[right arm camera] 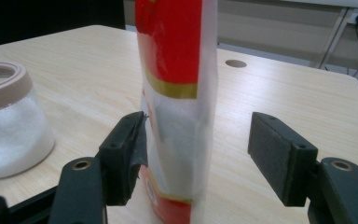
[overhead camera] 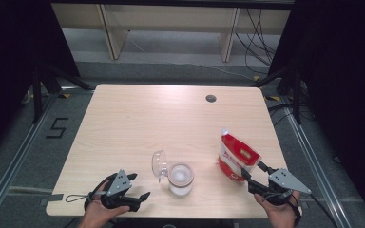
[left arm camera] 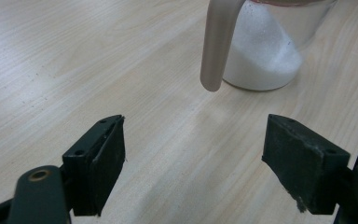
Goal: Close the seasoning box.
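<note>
Red and white plastic pouch [right arm camera: 175,93] stands near the table's [overhead camera: 123,118] right edge, soft, light, crushable; grip mid-body. Right gripper [right arm camera: 198,154] straddles it, jaws apart; left gripper [left arm camera: 193,163] gapes empty.

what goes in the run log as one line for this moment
left gripper: open, empty, near jar | right gripper: open around upright red pouch | jar: white grains inside, lid open | table: light wood
</note>
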The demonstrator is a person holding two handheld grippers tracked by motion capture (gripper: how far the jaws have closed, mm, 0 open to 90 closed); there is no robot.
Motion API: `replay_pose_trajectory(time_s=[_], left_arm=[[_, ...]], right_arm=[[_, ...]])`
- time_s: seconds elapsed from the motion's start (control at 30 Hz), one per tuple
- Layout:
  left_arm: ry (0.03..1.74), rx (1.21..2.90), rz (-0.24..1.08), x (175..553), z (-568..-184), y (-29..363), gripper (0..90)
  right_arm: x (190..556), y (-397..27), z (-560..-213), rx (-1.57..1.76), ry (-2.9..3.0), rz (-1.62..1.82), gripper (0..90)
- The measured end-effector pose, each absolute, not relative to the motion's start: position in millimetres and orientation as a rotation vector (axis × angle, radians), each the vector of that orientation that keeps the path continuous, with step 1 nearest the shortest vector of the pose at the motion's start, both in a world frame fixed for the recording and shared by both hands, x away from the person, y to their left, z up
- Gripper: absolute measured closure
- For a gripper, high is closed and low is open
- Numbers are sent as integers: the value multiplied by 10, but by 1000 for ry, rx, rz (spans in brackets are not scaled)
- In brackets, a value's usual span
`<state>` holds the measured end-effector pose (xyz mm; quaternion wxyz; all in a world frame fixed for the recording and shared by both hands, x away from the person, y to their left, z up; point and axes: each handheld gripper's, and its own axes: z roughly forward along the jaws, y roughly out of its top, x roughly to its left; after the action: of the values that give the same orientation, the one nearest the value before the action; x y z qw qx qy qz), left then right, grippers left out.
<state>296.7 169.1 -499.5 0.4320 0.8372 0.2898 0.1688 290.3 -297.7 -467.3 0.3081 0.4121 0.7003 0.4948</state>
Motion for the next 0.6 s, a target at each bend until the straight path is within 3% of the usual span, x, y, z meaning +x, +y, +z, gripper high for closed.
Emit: replay_pose_trajectory(time_s=[0.6], left_arm=[[786,2040,396,2970,-4997,1674,206]], right_arm=[[2713,-2981,-4678,1120,1878,1241,321]])
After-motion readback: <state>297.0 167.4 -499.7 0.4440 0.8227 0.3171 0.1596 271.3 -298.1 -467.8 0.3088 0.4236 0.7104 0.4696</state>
